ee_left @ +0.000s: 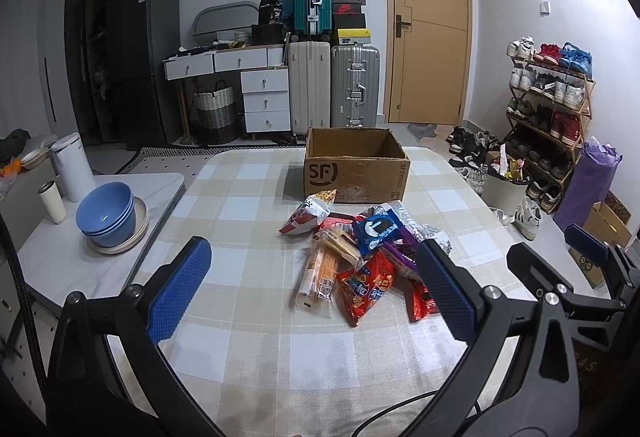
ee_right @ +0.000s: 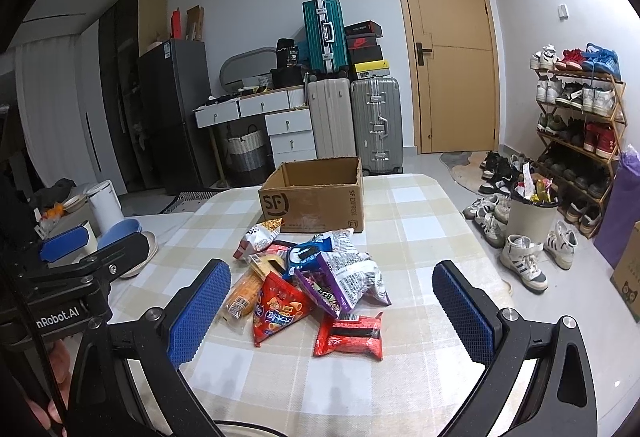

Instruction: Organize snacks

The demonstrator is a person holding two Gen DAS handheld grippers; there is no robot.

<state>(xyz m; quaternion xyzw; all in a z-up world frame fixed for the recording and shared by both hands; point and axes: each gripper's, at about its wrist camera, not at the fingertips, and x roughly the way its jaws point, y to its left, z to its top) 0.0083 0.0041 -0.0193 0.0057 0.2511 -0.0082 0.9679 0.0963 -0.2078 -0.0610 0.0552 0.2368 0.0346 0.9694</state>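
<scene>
A pile of snack packets [ee_left: 360, 257] lies on the checked tablecloth [ee_left: 240, 197]; it also shows in the right wrist view [ee_right: 316, 285]. It includes a red triangular bag [ee_right: 276, 313], a blue cookie pack [ee_right: 308, 253], a purple bag [ee_right: 320, 289] and a red bar pack [ee_right: 350, 335]. An open, empty cardboard SF box [ee_left: 356, 165] stands behind the pile, also in the right wrist view [ee_right: 316, 197]. My left gripper [ee_left: 316, 289] is open, above the table just short of the pile. My right gripper [ee_right: 332, 309] is open, in front of the pile.
Stacked blue bowls [ee_left: 106, 215] on a plate, a white kettle [ee_left: 72, 165] and a cup [ee_left: 52, 201] sit on a side table at the left. A bin [ee_right: 530, 213], shoes and a shoe rack [ee_right: 580, 133] stand on the floor at the right. Suitcases and drawers line the far wall.
</scene>
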